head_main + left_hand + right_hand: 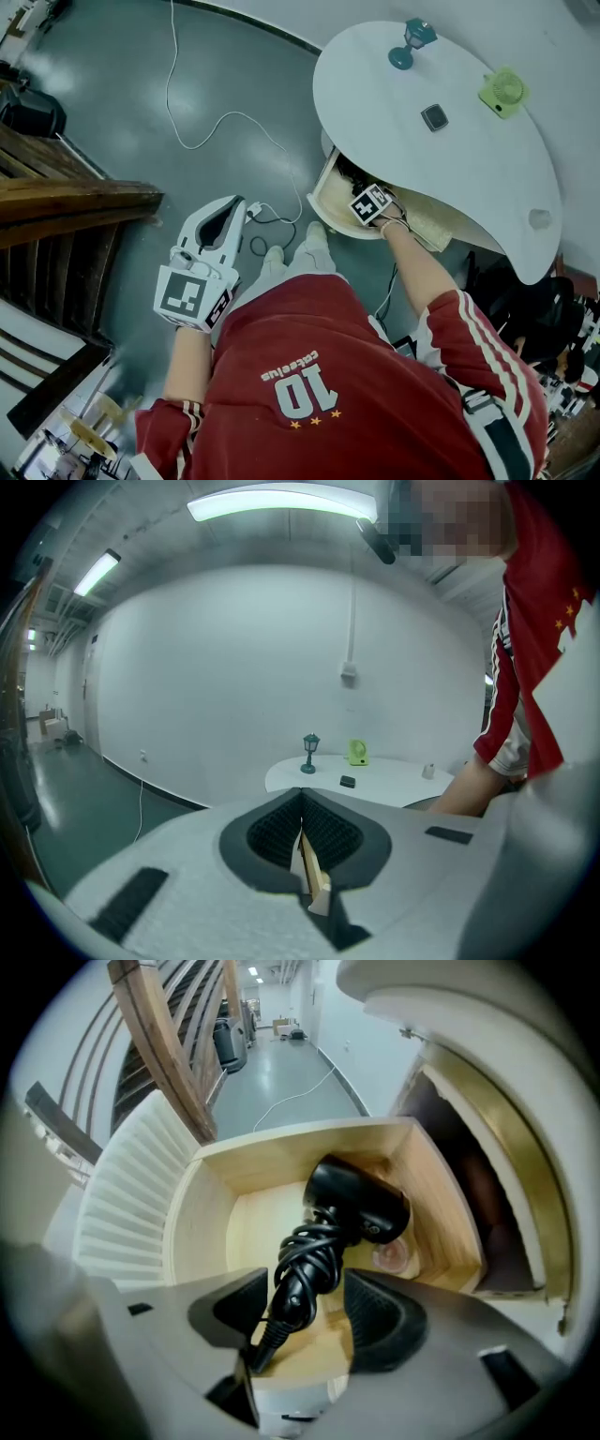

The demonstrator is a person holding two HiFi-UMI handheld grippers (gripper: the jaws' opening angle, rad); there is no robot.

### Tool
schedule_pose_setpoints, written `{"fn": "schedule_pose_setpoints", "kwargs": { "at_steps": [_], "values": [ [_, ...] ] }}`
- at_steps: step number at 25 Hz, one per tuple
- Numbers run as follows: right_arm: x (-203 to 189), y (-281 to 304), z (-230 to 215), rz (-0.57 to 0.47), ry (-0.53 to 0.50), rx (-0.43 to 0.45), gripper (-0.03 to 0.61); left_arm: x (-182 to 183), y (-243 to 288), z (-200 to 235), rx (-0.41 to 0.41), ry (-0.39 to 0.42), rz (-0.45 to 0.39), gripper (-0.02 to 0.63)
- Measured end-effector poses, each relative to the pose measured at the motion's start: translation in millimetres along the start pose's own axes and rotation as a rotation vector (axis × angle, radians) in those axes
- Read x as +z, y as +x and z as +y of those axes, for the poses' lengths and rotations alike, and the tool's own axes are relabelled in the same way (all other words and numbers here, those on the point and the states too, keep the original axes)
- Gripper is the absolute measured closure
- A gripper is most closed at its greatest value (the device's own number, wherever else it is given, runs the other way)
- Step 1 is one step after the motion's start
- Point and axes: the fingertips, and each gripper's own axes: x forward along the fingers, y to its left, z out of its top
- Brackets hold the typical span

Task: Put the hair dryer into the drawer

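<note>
The right tongs (302,1302) stand apart around the hair dryer (361,1206) lying in the open drawer (262,1166), the left tongs (302,808) closed and empty, so the release seems done; next, lift clear without snagging the cord (305,1262).

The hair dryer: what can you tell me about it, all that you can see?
The hair dryer is black, glossy plastic by its look, its cord wound round the handle. It lies in the open pale wooden drawer, rounded body farther in, handle end inside the right tool, whose jaws stand apart and seem not to press it.
</note>
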Motion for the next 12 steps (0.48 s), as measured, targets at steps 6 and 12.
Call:
{"fn": "schedule_pose_setpoints", "kwargs": {
  "at_steps": [6, 12],
  "values": [
    [2, -37, 5, -0.049, 0.035, -0.047, 0.313, 7, 3, 3, -0.066, 0.017, -0.036, 0.612],
    [-2, -86, 13, -0.136, 0.266, -0.098, 0.308, 23, 4, 1, -0.171, 0.031, -0.096, 0.612]
  ]
}}
